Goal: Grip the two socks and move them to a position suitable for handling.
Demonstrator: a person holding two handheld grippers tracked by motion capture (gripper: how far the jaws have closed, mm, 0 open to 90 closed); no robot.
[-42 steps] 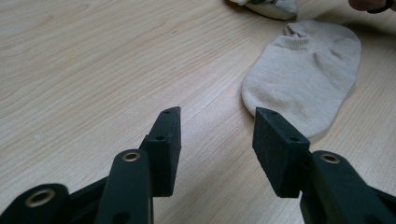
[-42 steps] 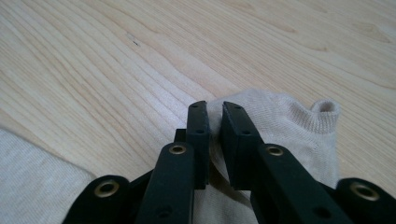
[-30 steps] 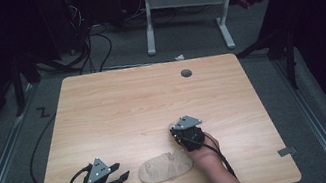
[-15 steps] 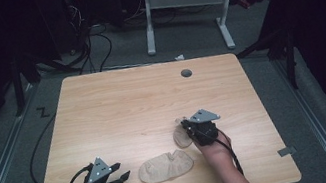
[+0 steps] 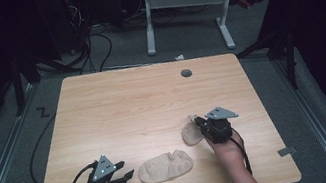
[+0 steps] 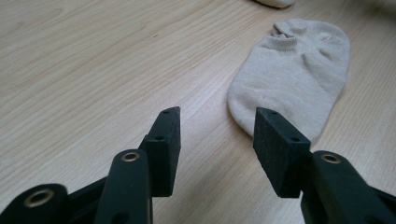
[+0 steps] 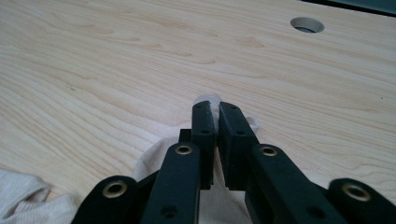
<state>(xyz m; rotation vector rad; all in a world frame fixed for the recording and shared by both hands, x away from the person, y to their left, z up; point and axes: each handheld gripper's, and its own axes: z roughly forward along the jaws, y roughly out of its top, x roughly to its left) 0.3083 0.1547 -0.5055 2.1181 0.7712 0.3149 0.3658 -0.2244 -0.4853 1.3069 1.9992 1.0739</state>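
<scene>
I see a matt, fine-knit beige cloth sock [image 6: 294, 79], a smooth pale wood-grain table [image 5: 143, 105], and matt black plastic left gripper [image 6: 217, 135] pads.

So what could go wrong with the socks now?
The right gripper pinches just a small bit of the held sock, so it might slip out and drop. The rest of that sock hangs loose and could drag on the table or bunch up. The left gripper sits open right beside the flat sock, so a small nudge could push or crumple it.
</scene>
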